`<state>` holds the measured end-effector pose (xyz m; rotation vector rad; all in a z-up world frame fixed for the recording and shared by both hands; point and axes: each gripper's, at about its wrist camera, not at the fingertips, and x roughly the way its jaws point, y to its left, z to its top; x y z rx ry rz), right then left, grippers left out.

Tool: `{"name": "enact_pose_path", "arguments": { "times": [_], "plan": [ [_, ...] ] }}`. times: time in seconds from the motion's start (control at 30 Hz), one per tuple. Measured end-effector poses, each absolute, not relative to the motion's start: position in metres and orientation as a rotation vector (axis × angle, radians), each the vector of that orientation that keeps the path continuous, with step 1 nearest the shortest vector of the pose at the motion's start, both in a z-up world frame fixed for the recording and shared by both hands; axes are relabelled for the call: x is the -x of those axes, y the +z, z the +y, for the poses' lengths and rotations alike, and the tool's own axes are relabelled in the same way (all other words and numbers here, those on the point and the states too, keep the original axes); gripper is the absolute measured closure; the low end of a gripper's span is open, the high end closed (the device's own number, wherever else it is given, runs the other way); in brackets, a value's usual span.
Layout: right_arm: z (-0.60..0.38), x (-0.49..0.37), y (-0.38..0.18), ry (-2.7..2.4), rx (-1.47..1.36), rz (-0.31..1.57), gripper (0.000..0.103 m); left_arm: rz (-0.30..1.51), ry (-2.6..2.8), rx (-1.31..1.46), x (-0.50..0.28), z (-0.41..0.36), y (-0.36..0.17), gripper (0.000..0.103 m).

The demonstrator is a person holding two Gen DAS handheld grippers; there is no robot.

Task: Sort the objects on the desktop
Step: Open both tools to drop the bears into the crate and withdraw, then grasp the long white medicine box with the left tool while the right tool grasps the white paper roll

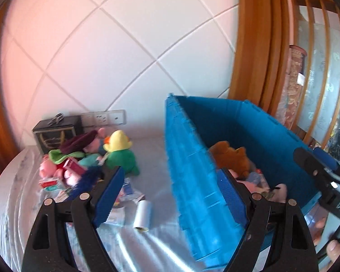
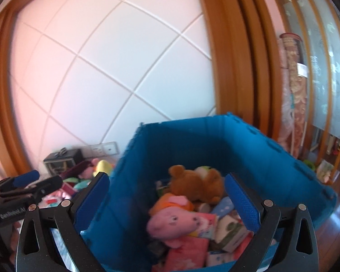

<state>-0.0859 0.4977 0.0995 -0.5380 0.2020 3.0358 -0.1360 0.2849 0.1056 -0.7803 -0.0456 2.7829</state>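
A blue plastic bin stands on the pale, shiny tabletop. My left gripper is open and holds nothing; its fingers straddle the bin's near left wall. To the left lies a pile of plush toys, among them a yellow-headed green duck, and a white roll lies nearer. My right gripper hangs wide open over the bin, with nothing between its fingers. Below it a pink pig plush and a brown bear lie on small packets inside the bin.
A black box and wall sockets sit behind the toy pile. The padded white wall is close behind. A wooden frame and rolled fabrics stand to the right. Each gripper shows at the edge of the other's view.
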Motion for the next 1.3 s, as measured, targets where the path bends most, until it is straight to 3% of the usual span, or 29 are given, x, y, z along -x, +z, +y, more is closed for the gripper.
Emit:
{"name": "enact_pose_path", "arguments": {
  "times": [0.37,0.77,0.9,1.23,1.3],
  "plan": [
    [0.377,0.091,0.096,3.247,0.551,0.033,0.000,-0.081,2.939,0.919,0.135,0.146,0.053,0.019],
    [0.282,0.136,0.040,3.271,0.844,-0.079,0.000,-0.056,3.040,1.250,0.173,0.000,-0.038,0.019],
    [0.270,0.167,0.005,3.179,1.016,-0.131,0.000,-0.069,3.009,1.364,0.201,-0.025,-0.069,0.019],
    [0.273,0.256,-0.097,2.897,1.475,-0.008,0.000,0.043,2.850,1.471,0.290,-0.021,-0.123,0.019],
    [0.276,0.268,-0.116,2.835,1.559,0.002,0.000,0.079,2.807,1.475,0.307,-0.014,-0.131,0.025]
  ]
}}
